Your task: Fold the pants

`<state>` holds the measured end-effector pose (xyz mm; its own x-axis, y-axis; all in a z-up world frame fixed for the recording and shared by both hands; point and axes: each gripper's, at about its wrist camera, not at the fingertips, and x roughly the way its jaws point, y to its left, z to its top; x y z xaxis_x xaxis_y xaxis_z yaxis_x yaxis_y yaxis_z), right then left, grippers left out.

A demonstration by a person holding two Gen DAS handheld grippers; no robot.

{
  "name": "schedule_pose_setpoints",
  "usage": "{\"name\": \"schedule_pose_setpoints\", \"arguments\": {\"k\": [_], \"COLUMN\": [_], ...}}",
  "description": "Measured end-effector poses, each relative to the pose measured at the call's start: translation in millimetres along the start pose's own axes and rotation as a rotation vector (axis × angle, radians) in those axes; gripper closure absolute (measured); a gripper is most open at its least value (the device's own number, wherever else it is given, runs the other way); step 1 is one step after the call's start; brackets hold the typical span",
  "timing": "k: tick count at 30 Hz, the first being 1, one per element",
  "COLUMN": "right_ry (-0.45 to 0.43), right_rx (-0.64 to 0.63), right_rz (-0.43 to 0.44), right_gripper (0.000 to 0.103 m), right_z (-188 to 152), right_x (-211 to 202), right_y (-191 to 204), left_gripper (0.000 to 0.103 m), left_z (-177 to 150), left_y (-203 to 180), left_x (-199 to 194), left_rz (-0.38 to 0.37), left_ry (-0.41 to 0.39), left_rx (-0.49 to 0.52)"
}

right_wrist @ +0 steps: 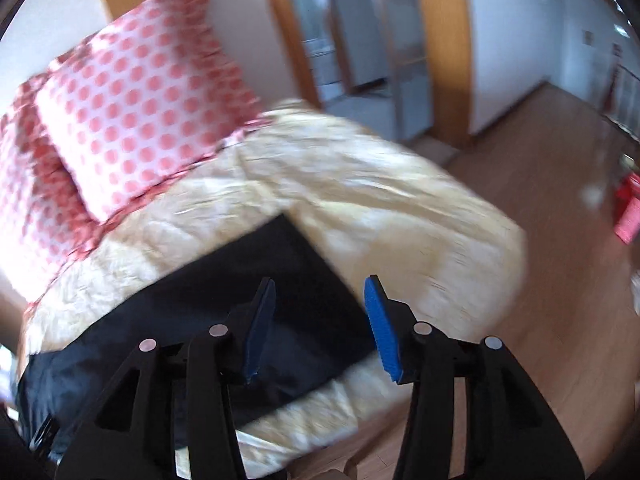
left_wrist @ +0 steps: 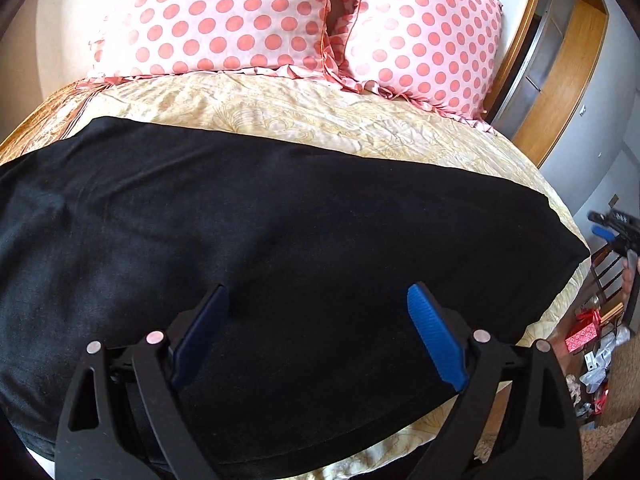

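Note:
Black pants (left_wrist: 240, 232) lie spread flat across a cream bedspread (left_wrist: 320, 120), one end reaching the bed's right side. My left gripper (left_wrist: 318, 300) is open and empty, just above the pants near their front edge. My right gripper (right_wrist: 320, 288) is open and empty, hovering over the end of the pants (right_wrist: 248, 300) at the bed's corner; this view is motion-blurred. The right gripper also shows at the right edge of the left wrist view (left_wrist: 612, 224), off the side of the bed.
Two pink polka-dot pillows (left_wrist: 224, 20) (left_wrist: 424, 40) lean at the head of the bed. A wooden door frame (right_wrist: 444, 52) and wood floor (right_wrist: 540, 152) lie to the right. Red boxes and clutter (left_wrist: 584, 336) sit on the floor beside the bed.

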<state>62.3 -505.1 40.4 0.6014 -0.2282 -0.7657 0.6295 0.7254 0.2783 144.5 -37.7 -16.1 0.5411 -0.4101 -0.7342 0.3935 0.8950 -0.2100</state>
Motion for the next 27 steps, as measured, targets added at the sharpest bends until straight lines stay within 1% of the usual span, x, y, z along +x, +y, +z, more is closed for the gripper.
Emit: {"name": "schedule_pose_setpoints", "arguments": {"k": [3,5,7,9,10,15,17,20,21,22,23,24,26,27], "right_ry": [0.094,0.134,0.154,0.183,0.197,0.205,0.206,0.195,0.175,0.17,0.163,0.164,0.159,0.149], "right_rx": [-0.02,-0.028,-0.04,-0.043,-0.039,-0.043,-0.067,-0.128,-0.147,-0.167,-0.194,-0.197,-0.177,-0.173], "right_rz": [0.025,0.005,-0.033,-0.037,-0.025,0.033,0.055,0.044,0.036,0.021,0.001,0.01,0.035,0.04], "right_gripper": [0.057,0.057,0.057,0.057,0.057,0.057,0.057,0.056,0.056,0.06,0.079,0.087,0.098,0.098], "right_z": [17.4,23.8,25.2,25.4,23.9,20.0,18.9,14.8,12.7,11.4,10.0,9.5,11.9,13.5], "right_x": [39.1,58.2,67.6,76.4,78.1,76.6,75.9,77.9,77.7,77.6,77.1,76.8,74.7,72.5], "right_y": [10.3,12.9,12.5,9.8,8.5,6.5,11.2,18.5,20.5,22.5,24.8,23.9,18.8,17.2], "left_gripper": [0.011,0.011,0.01,0.009,0.009,0.006,0.006,0.005,0.005,0.005,0.005,0.004,0.004,0.003], "left_z": [-1.5,-2.4,-1.7,-1.9,-1.5,-0.3,0.0,0.3,0.3,0.3,0.4,0.5,0.7,0.9], "left_y": [-2.9,-3.7,-3.3,-3.9,-4.5,-7.4,-7.7,-8.1,-8.2,-8.3,-8.5,-8.9,-8.8,-8.9], "left_x": [-0.2,-1.0,-0.5,-0.4,-0.1,1.9,1.8,1.7,1.8,2.1,2.4,2.6,2.7,2.9], "left_rz": [0.012,0.013,0.01,0.008,0.008,0.017,0.019,0.015,0.016,0.016,0.017,0.018,0.019,0.02], "left_ry": [-0.004,-0.005,-0.004,-0.003,-0.002,-0.001,-0.001,-0.003,-0.004,-0.003,-0.003,-0.003,-0.003,-0.003], "left_rx": [0.008,0.008,0.007,0.011,0.014,0.033,0.035,0.039,0.038,0.038,0.038,0.039,0.039,0.039]}}
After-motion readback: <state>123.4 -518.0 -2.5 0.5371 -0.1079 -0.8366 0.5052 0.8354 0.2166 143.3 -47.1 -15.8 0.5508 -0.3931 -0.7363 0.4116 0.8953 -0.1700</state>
